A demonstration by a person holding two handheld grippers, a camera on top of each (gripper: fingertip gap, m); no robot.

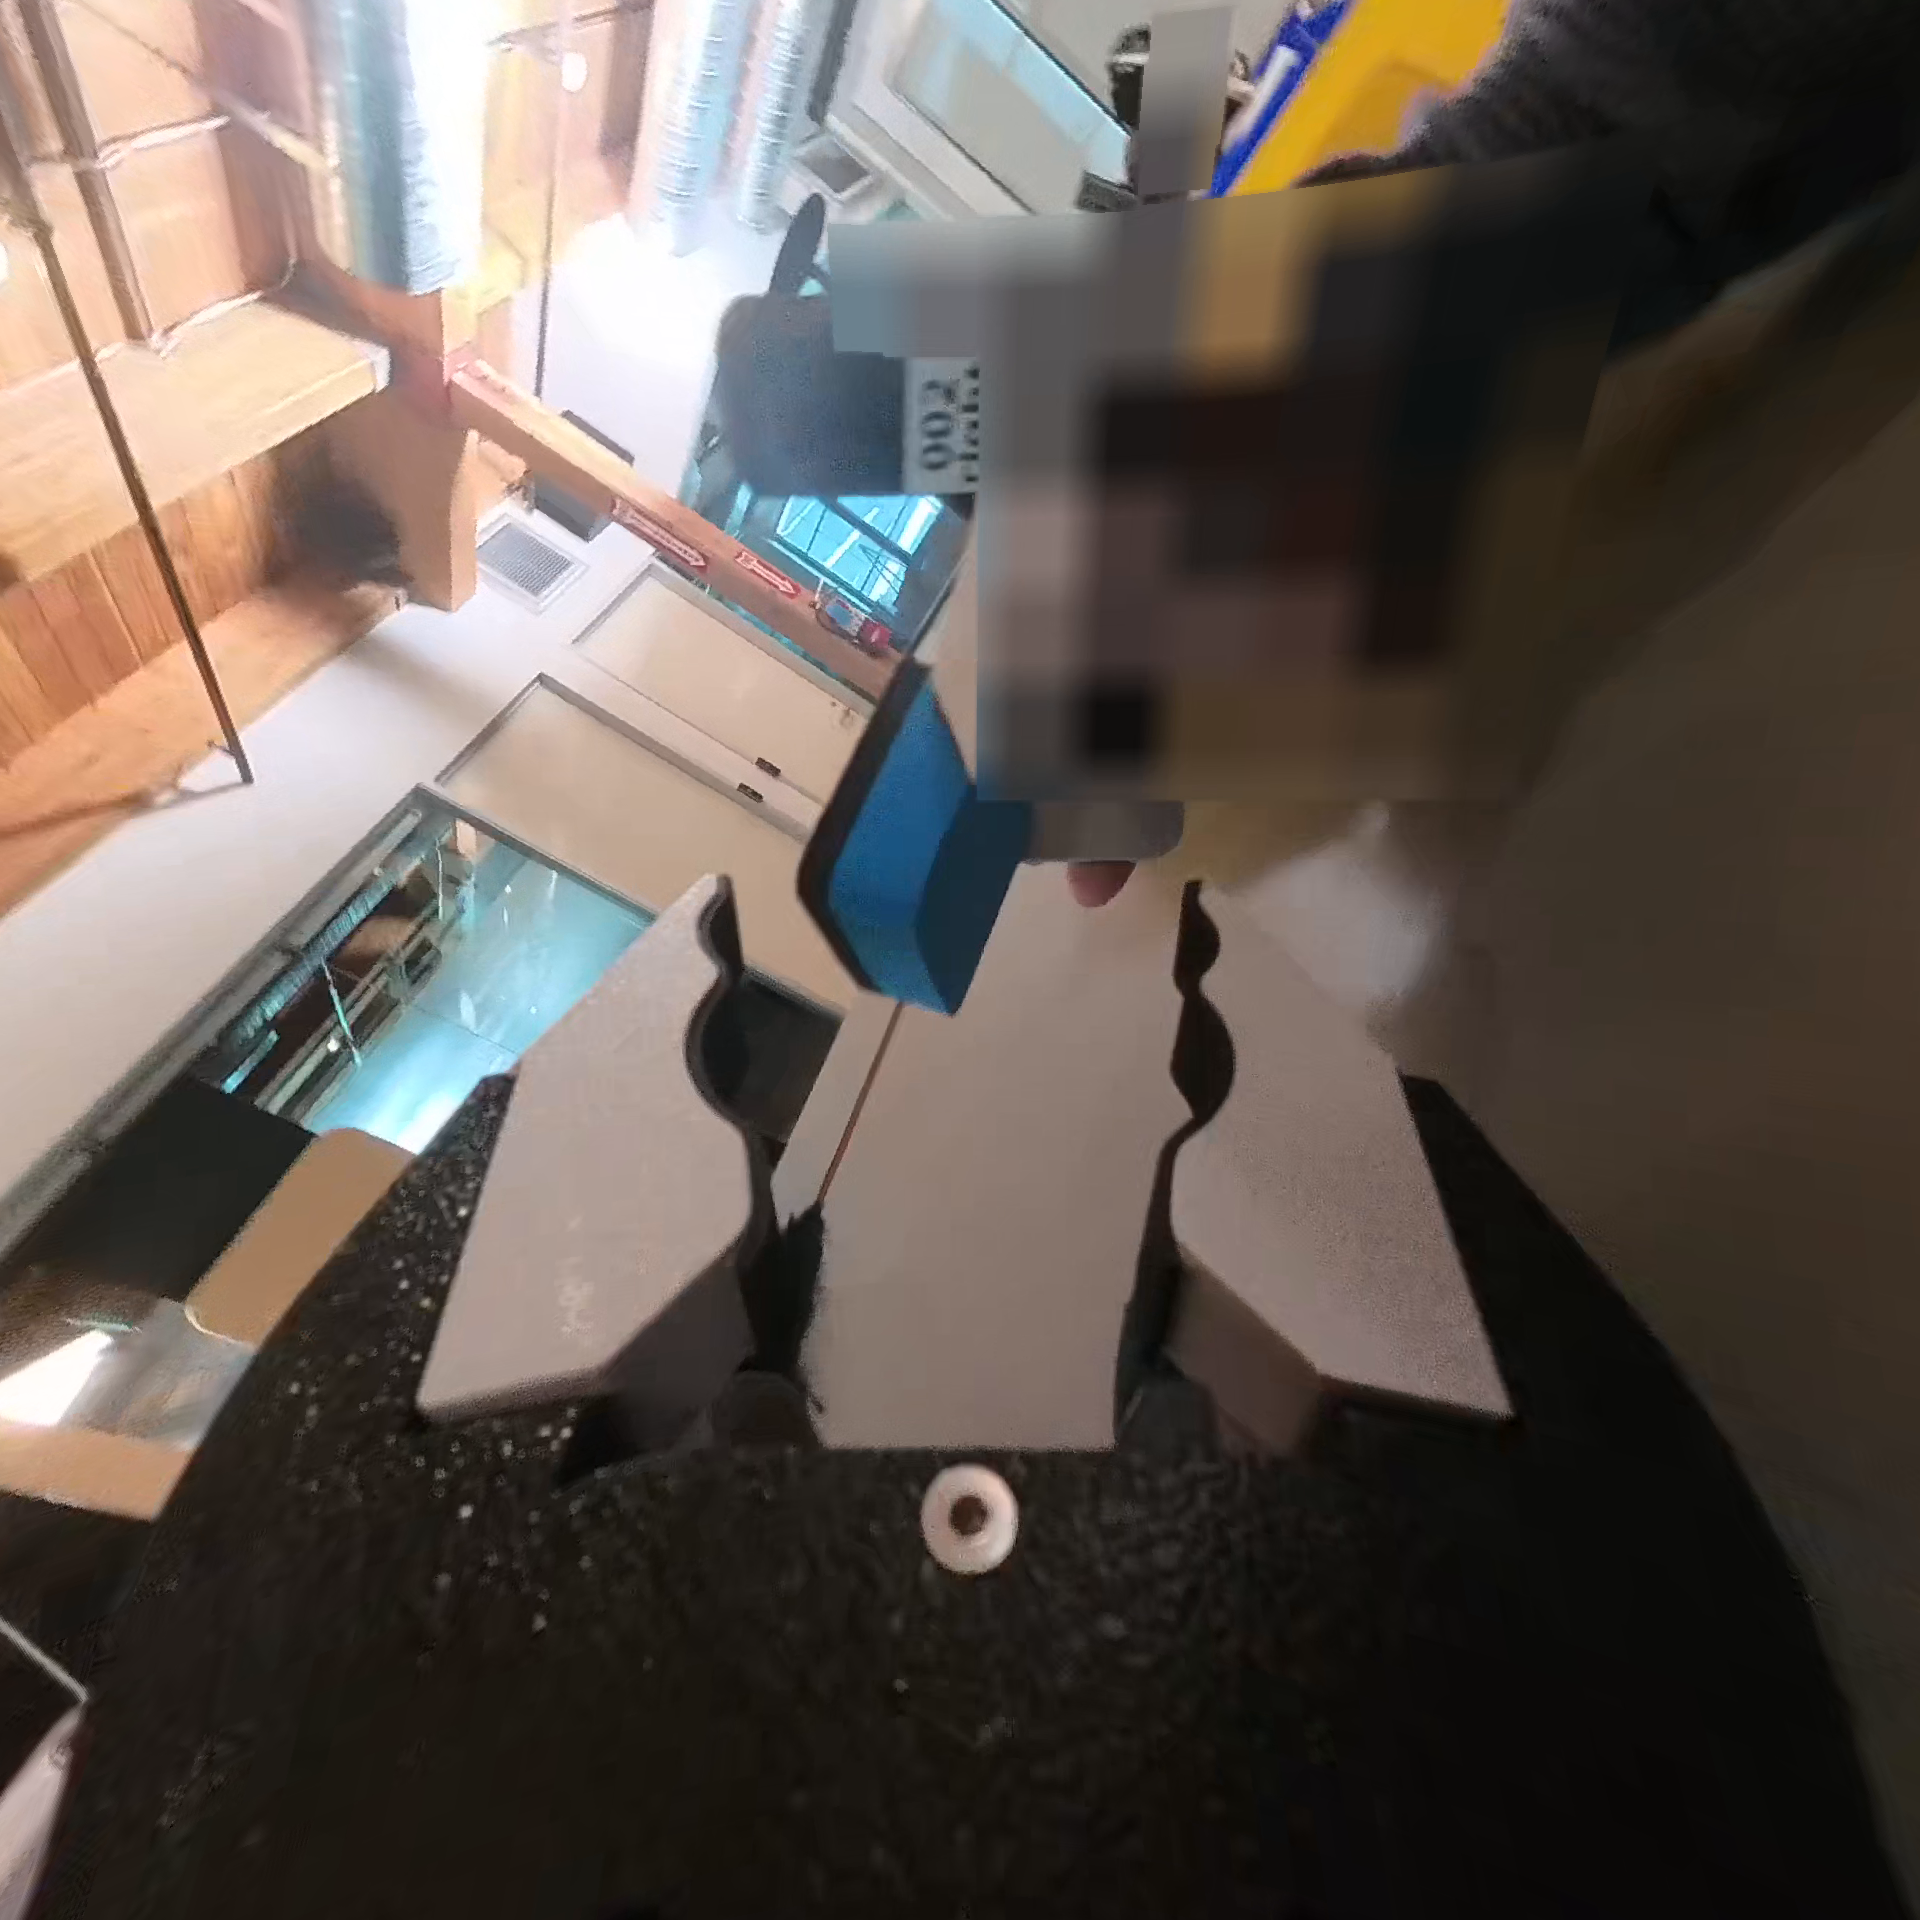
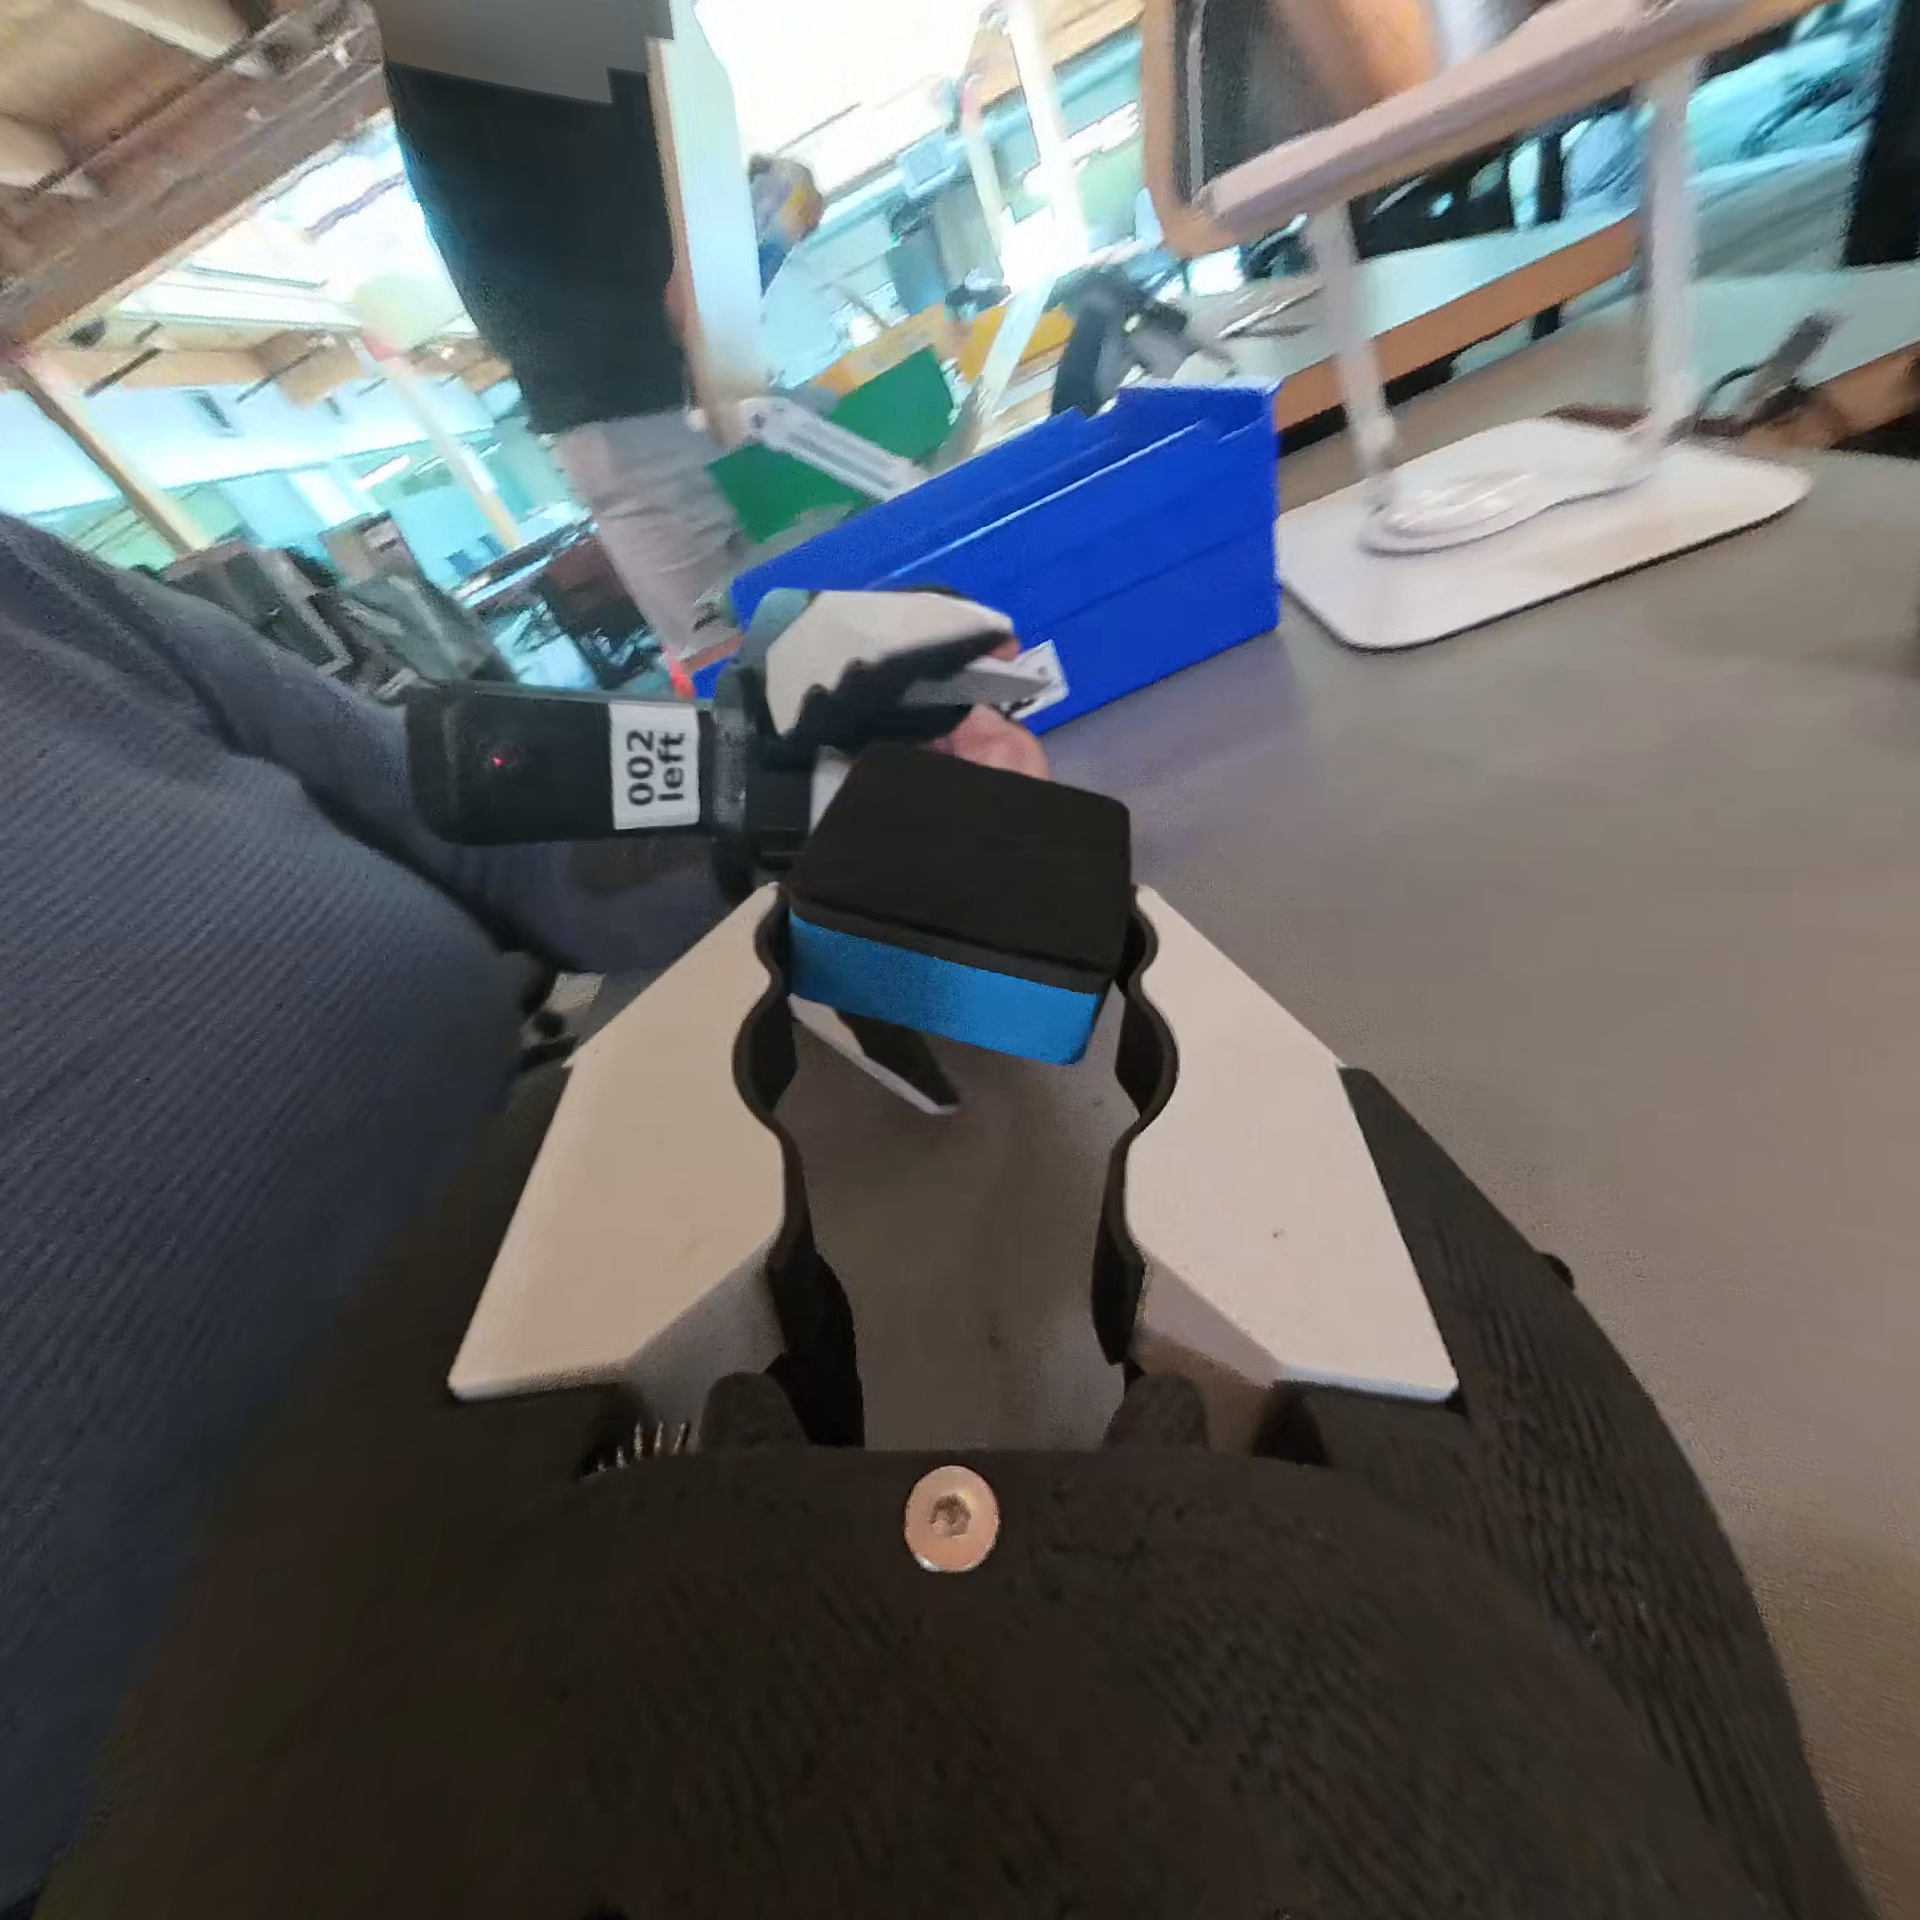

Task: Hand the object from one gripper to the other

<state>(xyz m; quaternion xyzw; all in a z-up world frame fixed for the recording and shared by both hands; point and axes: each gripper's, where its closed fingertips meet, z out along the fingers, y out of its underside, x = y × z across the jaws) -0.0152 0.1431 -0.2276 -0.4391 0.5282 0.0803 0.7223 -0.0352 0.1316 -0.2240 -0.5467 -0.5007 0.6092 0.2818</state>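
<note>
Blue-and-black foam block [image 2: 951,925] pinched at the right tool [image 2: 951,935] tips above the grey counter [image 2: 1507,935], blue bin [image 2: 1091,540] behind the block only there, left tool [image 1: 956,914] gaping wide, empty, just short of the block in its own view.

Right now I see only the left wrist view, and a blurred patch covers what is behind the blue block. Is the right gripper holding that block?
Observer: Yes. In the right wrist view the right gripper is shut on the blue block, pinching it at the fingertips.
Operator: How does my left gripper look from that side?
Observer: The left gripper is open, with one finger showing above the block's far end and one below it.
Operator: What is underneath?
Observer: A grey tabletop shows below the block.
</note>
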